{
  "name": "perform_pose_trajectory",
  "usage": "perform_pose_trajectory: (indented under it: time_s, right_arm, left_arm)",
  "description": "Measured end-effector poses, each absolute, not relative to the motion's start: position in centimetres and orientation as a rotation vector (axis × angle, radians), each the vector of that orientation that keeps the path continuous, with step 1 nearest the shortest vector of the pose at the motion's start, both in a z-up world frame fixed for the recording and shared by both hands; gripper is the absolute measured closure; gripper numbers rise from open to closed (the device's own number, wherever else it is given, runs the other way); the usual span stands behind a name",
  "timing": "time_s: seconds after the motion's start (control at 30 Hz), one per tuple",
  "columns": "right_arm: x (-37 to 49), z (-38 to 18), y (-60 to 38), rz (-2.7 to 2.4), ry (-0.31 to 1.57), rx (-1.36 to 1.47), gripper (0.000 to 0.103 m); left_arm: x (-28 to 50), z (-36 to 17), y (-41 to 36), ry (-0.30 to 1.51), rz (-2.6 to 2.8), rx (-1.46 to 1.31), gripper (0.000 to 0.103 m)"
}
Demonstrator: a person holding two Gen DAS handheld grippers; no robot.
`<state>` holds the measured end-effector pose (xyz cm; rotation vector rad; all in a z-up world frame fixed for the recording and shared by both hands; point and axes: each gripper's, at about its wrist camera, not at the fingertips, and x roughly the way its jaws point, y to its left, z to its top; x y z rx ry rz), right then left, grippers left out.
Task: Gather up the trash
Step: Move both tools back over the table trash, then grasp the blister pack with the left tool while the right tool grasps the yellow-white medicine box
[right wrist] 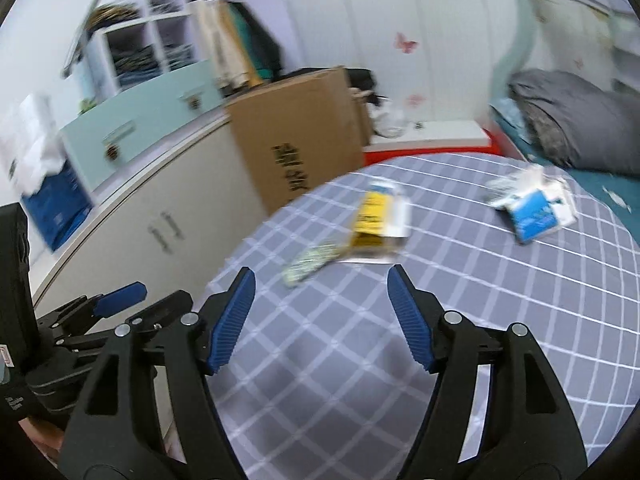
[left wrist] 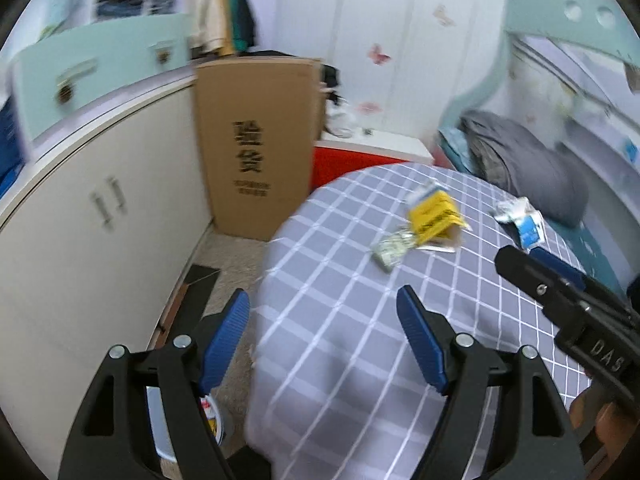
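Observation:
Trash lies on a bed with a grey checked sheet (left wrist: 340, 320) (right wrist: 360, 360): a yellow opened carton (left wrist: 434, 216) (right wrist: 378, 220), a small green-white wrapper (left wrist: 390, 250) (right wrist: 310, 262) beside it, and a blue-white packet (left wrist: 522, 220) (right wrist: 534, 210) farther right. My left gripper (left wrist: 322, 300) stands open over the bed's near left edge with nothing between its blue pads. My right gripper (right wrist: 320, 278) is open too, empty, just short of the wrapper and carton. The right gripper also shows at the right edge of the left wrist view, the left gripper at the left edge of the right wrist view.
A tall cardboard box (left wrist: 256, 140) (right wrist: 296, 140) leans against a white cabinet (left wrist: 92, 220) left of the bed. A grey folded blanket (left wrist: 524, 160) (right wrist: 580, 120) lies at the bed's far end. A red-and-white low unit (left wrist: 360, 152) stands behind. Floor clutter sits under the left gripper.

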<state>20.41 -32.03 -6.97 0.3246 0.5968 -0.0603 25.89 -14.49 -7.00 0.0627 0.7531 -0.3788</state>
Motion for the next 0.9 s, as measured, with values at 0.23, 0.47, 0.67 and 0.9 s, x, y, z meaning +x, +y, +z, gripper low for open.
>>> perform_pose_trajectory:
  time_s: [0.23, 0.47, 0.67, 0.9]
  right_arm:
    - [20.8, -9.6, -36.9, -0.117, 0.629, 0.416, 0.029]
    - [22.9, -11.3, -38.8, -0.127, 0.664, 0.456, 0.026]
    - [24.9, -11.6, -39.6, -0.102, 0.685, 0.519, 0.017]
    - [27.9, -11.5, -38.7, -0.103, 0.696, 0.547, 0.012]
  left_arm:
    - [29.6, -9.6, -20.4, 0.784, -0.465, 0.172, 0.029]
    - [32.9, -12.4, -23.3, 0.870, -0.489, 0.251, 0.029]
    - [34.7, -13.6, -23.8, 0.878, -0.471, 0.255, 0.065]
    - [36.0, -13.4, -22.4, 0.875, -0.458, 0.173, 0.090]
